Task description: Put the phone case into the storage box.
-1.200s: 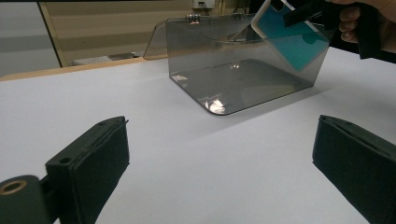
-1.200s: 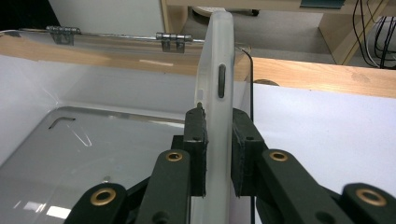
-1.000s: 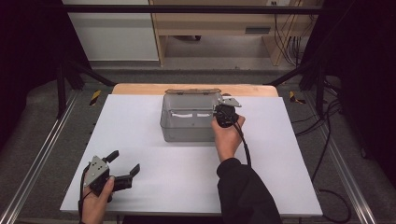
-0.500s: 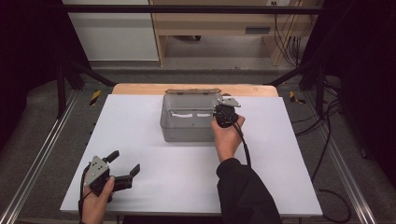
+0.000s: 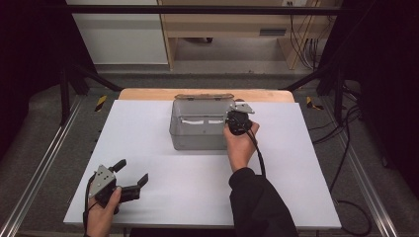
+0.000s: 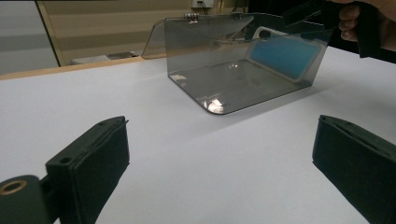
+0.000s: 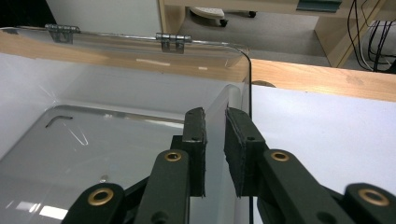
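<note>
Meanwhile, nothing shifts: the right tool (image 5: 236, 114) stays clamped on the clear box's (image 5: 197, 129) three-o'clock wall, steadying it, while the left tool (image 5: 129, 174) waits, jaws apart, at seven o'clock on the worktop (image 5: 296, 163).

No text, label, brand, number or sign can be read in any of the views. The clear box (image 5: 197, 126) on the white counter (image 5: 148, 128) bears no readable lettering: the pale strip across its front, at the centre of the high view, is too small and blurred to make out, and the blue patch (image 6: 285, 56) seen through its wall at the upper right of the left gripper view is plain. The yellow-and-black striped markers (image 5: 101, 102) on the floor, at the left and right edges of the counter in the high view, are hazard stripes without words.
</note>
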A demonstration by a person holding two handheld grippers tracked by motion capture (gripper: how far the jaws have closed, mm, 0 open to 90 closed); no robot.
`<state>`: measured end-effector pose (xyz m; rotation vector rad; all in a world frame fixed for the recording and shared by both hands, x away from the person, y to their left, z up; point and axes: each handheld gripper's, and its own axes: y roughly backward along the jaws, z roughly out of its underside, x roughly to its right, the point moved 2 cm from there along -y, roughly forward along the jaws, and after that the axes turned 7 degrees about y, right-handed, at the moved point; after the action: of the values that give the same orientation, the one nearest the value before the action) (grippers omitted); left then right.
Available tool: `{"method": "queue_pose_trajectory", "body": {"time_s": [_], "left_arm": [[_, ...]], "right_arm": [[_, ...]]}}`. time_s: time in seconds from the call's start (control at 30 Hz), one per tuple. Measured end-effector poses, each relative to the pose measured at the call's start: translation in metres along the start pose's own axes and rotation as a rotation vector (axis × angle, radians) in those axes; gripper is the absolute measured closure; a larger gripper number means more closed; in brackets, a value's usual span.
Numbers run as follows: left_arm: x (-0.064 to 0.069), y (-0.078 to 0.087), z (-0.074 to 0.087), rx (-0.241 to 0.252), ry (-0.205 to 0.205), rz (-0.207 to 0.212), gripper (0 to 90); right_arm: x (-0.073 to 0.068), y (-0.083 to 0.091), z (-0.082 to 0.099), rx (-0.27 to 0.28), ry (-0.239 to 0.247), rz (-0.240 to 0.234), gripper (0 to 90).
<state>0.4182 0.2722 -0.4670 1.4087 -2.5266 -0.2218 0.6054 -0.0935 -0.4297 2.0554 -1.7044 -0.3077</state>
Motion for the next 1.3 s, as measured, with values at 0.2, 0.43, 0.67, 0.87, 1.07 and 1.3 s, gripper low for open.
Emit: {"method": "queue_pose_trajectory", "body": {"time_s": [0.2, 0.43, 0.67, 0.87, 1.07, 1.3], "left_arm": [[0.000, 0.000, 0.000, 0.000, 0.002, 0.001, 3.7], [0.000, 0.000, 0.000, 0.000, 0.001, 0.002, 3.7], [0.000, 0.000, 0.000, 0.000, 0.001, 0.002, 3.7], [0.000, 0.000, 0.000, 0.000, 0.002, 0.002, 3.7], [0.000, 0.000, 0.000, 0.000, 0.002, 0.003, 3.7], [0.000, 0.000, 0.000, -0.001, 0.002, 0.004, 3.6]], "right_arm": [[0.000, 0.001, 0.000, 0.007, -0.005, -0.003, 76.1], [0.001, 0.006, -0.004, 0.044, 0.008, 0.007, 74.0], [0.001, 0.011, -0.007, 0.080, 0.015, -0.004, 71.8], [0.001, 0.013, -0.009, 0.107, 0.012, -0.016, 69.2], [0.000, 0.016, -0.011, 0.130, 0.008, -0.022, 64.8], [-0.001, 0.018, -0.013, 0.146, -0.001, -0.032, 58.3]]}}
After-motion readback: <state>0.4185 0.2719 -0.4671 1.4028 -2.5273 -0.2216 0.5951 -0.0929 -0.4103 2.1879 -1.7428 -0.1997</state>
